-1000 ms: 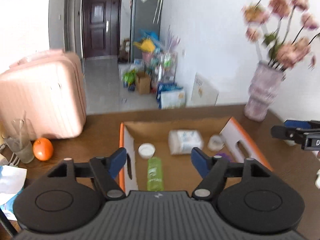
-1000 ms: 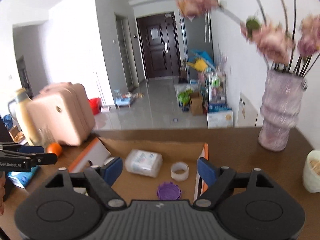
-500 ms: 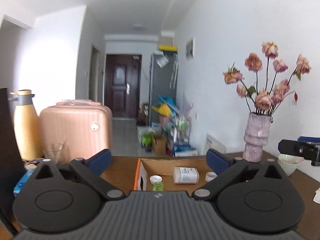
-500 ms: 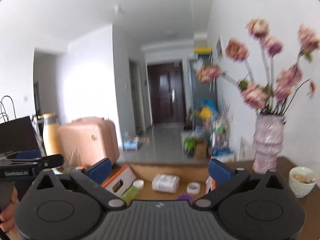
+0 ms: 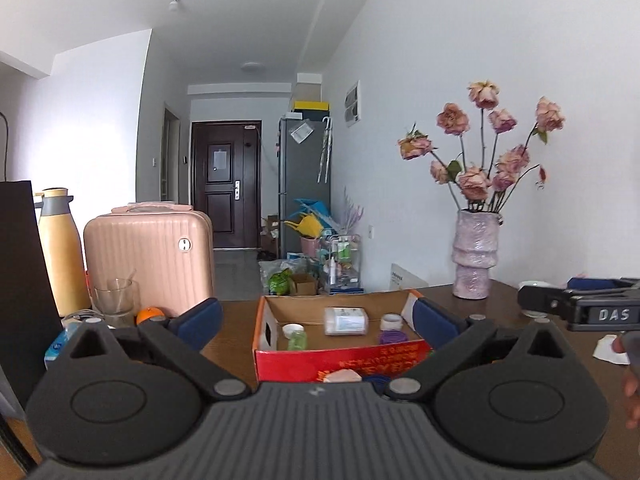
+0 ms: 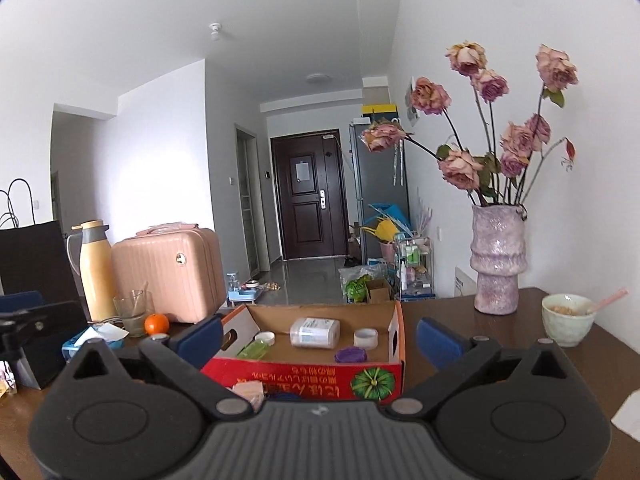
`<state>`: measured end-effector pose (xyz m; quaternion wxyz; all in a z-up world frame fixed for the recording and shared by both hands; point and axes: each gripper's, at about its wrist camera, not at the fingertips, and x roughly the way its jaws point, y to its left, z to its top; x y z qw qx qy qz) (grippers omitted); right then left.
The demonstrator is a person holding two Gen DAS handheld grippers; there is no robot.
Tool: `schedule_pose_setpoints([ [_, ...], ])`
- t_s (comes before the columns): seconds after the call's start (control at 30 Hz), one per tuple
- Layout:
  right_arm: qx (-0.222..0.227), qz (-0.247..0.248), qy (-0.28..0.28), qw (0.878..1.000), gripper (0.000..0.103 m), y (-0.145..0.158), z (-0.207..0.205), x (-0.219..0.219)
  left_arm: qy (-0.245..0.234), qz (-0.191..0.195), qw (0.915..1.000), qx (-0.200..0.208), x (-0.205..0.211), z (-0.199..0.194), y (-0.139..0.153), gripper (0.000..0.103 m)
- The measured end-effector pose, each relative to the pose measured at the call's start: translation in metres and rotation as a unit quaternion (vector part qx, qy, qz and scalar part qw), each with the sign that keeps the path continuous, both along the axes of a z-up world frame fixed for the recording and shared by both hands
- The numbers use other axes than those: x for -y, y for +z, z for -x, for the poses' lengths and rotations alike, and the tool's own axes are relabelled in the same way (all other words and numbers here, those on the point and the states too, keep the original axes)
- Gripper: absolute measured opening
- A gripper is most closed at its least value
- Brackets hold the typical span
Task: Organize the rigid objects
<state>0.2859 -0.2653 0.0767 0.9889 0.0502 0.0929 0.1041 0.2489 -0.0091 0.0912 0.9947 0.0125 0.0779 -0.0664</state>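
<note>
Left wrist view, both grippers (image 5: 316, 316) (image 6: 318, 338) pulled back, box (image 5: 340, 356) farther, fingers wider.

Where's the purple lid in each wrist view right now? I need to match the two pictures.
Left wrist view: purple lid lies on the floor of the cardboard box, right of centre, just in front of the tape roll.
Right wrist view: purple lid sits low at centre, near the box's right wall.
Shared landmark: the white jar lying on its side mid-box.
</note>
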Motion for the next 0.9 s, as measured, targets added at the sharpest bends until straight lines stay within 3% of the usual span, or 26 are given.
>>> schedule_pose_setpoints([
  [0.27,-0.023,-0.012,0.03,0.999,0.103,-0.034,0.051,0.005,0.02,-0.01,0.9995,-0.023,-0.008,0.053,-0.03,0.103],
  [0.4,-0.035,0.008,0.041,0.999,0.103,-0.055,0.079,0.003,0.038,-0.024,0.9973,-0.057,-0.02,0.086,-0.063,0.103],
  [0.6,-0.049,0.041,0.041,0.997,0.103,-0.095,0.124,-0.002,0.079,-0.014,0.9925,-0.092,-0.046,0.134,-0.112,0.103],
  [0.7,-0.054,0.06,0.023,0.996,0.103,-0.11,0.142,-0.007,0.079,-0.002,0.9894,-0.122,-0.056,0.142,-0.118,0.103],
  [0.9,-0.06,0.052,0.03,0.996,0.103,-0.115,0.149,-0.009,0.08,-0.003,0.9879,-0.133,-0.053,0.126,-0.115,0.103],
])
